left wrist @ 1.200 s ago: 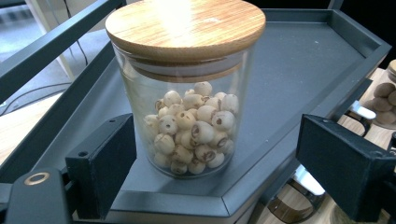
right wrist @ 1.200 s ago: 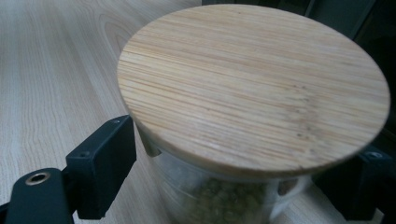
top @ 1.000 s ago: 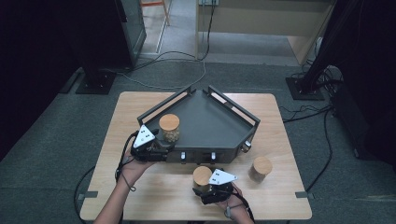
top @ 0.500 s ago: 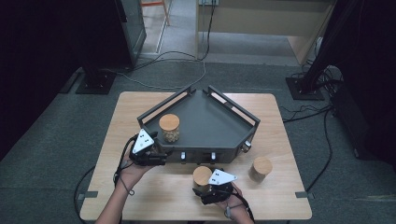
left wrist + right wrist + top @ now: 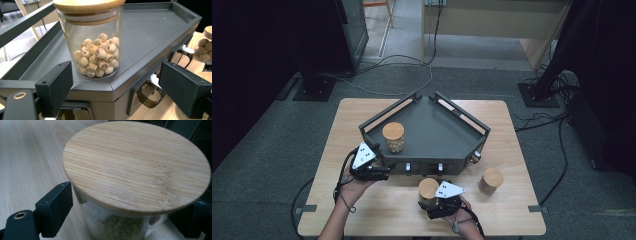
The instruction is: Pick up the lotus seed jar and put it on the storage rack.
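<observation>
Right gripper (image 5: pixel 438 204) clamps a green-bean jar (image 5: pixel 136 167) at the table's near edge, tray (image 5: pixel 437 131) next; left gripper (image 5: pixel 120 95) gapes empty.

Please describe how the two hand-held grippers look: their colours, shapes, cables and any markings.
Each gripper, left and right, has a black body with a light grey three-cornered plate on top carrying small dark dots. The two jaws are flat, black, rectangular blocks with a matte pad face. A brass-coloured ring sits on the black frame. Black cable trails from each. The forearms show no sleeves.
</observation>
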A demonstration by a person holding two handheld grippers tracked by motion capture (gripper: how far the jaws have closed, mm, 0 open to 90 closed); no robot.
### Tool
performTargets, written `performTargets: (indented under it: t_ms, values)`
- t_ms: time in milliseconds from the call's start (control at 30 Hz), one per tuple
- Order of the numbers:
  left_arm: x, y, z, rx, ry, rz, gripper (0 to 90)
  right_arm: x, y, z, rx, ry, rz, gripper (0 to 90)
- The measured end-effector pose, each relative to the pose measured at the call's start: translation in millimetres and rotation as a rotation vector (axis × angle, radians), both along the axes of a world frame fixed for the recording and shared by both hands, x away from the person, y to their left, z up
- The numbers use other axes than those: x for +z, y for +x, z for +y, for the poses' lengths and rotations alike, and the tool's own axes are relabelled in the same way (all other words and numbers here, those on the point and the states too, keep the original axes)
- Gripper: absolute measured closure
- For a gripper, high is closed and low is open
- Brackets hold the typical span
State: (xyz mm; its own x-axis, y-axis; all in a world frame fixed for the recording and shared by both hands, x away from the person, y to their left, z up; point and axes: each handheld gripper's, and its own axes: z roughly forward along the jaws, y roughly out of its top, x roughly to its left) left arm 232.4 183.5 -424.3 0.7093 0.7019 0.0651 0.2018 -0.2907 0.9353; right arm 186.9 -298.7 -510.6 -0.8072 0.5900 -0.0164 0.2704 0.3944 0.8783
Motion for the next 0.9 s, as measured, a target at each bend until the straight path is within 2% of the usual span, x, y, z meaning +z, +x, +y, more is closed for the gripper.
performTargets:
  t_ms: [533,900]
  values:
    - [-8.1,-7.0,4.3,-0.011,-0.001,0.016,12.3,-0.8,-1.9,0.6,-0.013,0.001,-0.010,13.3]
    - [-15.4,-18.8,7.4,-0.015,0.006,0.001,12.3,-0.6,-1.9,0.8,-0.012,0.000,-0.007,13.3]
